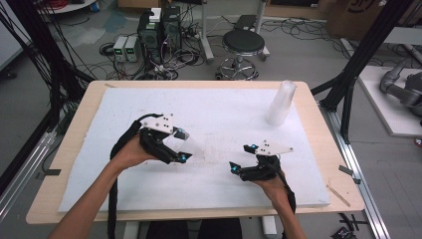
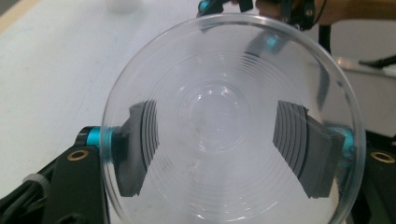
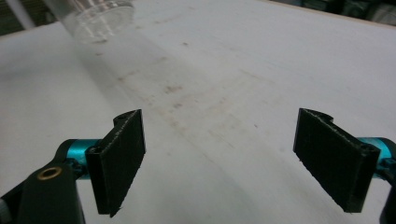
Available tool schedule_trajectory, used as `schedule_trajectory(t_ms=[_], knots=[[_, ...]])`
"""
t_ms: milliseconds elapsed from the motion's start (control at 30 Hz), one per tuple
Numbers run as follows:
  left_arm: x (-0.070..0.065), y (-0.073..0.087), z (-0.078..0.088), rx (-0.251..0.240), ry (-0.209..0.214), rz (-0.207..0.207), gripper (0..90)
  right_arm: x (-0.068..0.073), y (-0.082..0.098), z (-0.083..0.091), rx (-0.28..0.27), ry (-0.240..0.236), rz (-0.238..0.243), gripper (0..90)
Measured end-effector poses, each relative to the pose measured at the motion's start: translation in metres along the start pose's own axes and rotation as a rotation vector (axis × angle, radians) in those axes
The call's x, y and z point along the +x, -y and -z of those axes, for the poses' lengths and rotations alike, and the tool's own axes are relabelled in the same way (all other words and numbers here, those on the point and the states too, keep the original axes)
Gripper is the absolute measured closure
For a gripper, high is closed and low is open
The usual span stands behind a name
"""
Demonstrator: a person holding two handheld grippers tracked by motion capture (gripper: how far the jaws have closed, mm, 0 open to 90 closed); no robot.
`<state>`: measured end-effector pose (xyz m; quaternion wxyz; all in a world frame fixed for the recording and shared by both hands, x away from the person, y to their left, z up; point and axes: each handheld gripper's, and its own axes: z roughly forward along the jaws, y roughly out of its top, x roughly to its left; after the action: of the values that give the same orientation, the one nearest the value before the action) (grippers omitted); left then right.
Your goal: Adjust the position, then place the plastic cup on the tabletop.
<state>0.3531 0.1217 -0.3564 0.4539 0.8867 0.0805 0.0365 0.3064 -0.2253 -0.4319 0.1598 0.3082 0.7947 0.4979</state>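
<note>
1. The left gripper [image 1: 180, 145] holds a clear plastic cup [image 2: 233, 121] just left of the middle of the white foam board [image 1: 99, 164]. In the left gripper view its pads [image 2: 140, 144] press on the cup's wall from both sides, at about 9 and 3 o'clock around the ringed bottom.

2. The cup lies on its side in that grip — its long axis runs along the jaws, bottom toward the hand, open rim facing away toward the right gripper.

3. The right gripper [image 1: 241, 160] sits low over the board at about 5 o'clock from the centre. Its jaws stand wide apart with nothing between them, and only bare board shows past them in the right gripper view.

4. A stack of clear cups [image 1: 281, 102] stands upright at about 1 o'clock on the board, well apart from both grippers. From the right gripper it lies toward 1 o'clock; from the left, toward 2 o'clock.

5. The relation that matters — the right gripper is nearer the stack, while the held cup's open rim points toward that side. My judgement is that the cup is either freshly pulled from the stack or headed back onto it; which, I cannot tell.
</note>
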Motion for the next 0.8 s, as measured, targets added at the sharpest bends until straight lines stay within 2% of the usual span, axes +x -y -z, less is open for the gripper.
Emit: schedule_trajectory(t_ms=[100,200,333,433,567,800], knots=[[0.006,-0.005,-0.002,0.079,0.003,-0.012,30.5,-0.003,0.006,0.002,0.009,0.029,-0.022,16.5],[0.013,-0.008,-0.005,0.143,0.016,-0.011,30.5,-0.006,0.009,0.003,0.011,0.051,-0.022,16.5],[0.023,-0.01,-0.011,0.22,0.029,-0.006,30.5,-0.008,0.013,0.002,0.029,0.05,-0.023,16.5],[0.029,-0.015,-0.015,0.279,0.034,-0.018,30.5,-0.01,0.016,0.002,0.036,0.055,-0.035,16.5],[0.035,-0.021,-0.017,0.317,0.033,-0.028,30.5,-0.012,0.021,0.0,0.039,0.065,-0.038,16.5],[0.037,-0.023,-0.017,0.326,0.013,-0.027,30.6,-0.013,0.023,0.0,0.038,0.073,-0.043,16.5]])
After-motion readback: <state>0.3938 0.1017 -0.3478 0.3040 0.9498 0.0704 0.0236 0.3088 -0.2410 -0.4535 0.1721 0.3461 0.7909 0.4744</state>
